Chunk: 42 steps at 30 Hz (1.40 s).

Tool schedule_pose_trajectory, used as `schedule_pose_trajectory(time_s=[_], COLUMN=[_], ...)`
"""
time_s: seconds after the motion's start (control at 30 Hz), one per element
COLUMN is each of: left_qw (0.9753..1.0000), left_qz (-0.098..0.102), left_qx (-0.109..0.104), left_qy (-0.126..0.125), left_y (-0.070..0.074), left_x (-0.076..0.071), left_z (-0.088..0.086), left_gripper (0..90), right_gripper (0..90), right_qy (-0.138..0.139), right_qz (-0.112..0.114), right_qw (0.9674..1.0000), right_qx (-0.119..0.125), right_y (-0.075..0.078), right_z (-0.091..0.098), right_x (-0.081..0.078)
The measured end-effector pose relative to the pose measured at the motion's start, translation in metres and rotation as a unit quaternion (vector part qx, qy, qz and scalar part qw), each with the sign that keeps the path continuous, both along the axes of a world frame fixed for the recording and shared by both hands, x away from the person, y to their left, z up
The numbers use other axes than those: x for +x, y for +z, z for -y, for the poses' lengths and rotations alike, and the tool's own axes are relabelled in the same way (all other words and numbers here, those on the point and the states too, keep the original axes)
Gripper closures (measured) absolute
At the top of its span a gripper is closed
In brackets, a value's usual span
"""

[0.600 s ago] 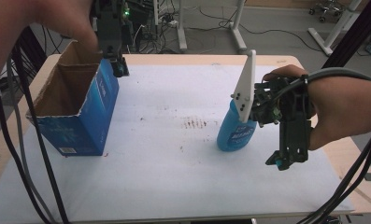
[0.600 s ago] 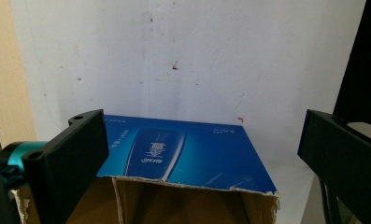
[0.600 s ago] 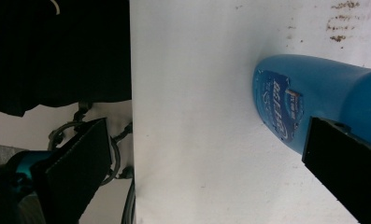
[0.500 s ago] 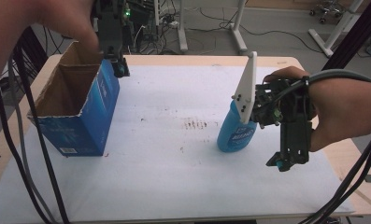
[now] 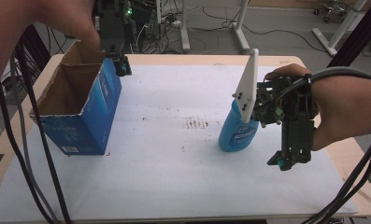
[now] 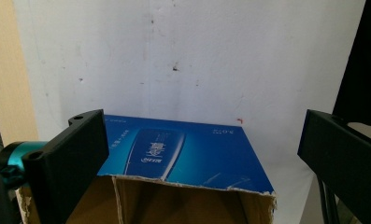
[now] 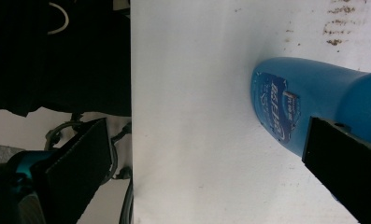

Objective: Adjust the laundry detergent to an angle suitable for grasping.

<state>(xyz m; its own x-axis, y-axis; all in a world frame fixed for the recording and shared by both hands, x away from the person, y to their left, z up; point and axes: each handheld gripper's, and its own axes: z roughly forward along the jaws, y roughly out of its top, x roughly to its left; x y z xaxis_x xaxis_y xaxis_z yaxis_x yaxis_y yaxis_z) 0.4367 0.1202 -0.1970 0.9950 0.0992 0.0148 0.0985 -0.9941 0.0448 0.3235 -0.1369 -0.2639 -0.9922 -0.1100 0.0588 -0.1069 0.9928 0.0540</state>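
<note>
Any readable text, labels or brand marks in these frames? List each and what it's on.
None can be read.
Blue box: white print and a logo on its side, too blurred to read.
Blue bottle: label with white characters, too small and blurred to read.

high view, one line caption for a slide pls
Left claw open above blue carton; right claw open beside blue bottle.
</note>
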Motion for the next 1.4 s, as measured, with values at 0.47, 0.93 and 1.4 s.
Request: schedule_pose_trajectory(time_s=[0.47, 0.93, 1.4], left_qw=[0.9999, 0.9999, 0.9974], left_qz=[0.005, 0.006, 0.005], left_qx=[0.004, -0.014, -0.07], left_qy=[0.008, 0.008, 0.012], left_y=[-0.001, -0.006, -0.008], left_x=[-0.005, -0.017, -0.036], left_z=[-0.002, 0.009, 0.023], left_gripper=[1.8, 1.8, 1.8], right_gripper=[1.1, 1.1, 1.1], right_qy=[-0.001, -0.012, -0.026], right_qz=[0.002, 0.003, 0.005], right_qw=[1.0, 0.9999, 0.9996], right_qx=[-0.003, 0.004, 0.01], right_y=[-0.001, -0.007, -0.009], right_z=[0.0, 0.022, 0.048], right_x=[-0.004, -0.012, -0.02])
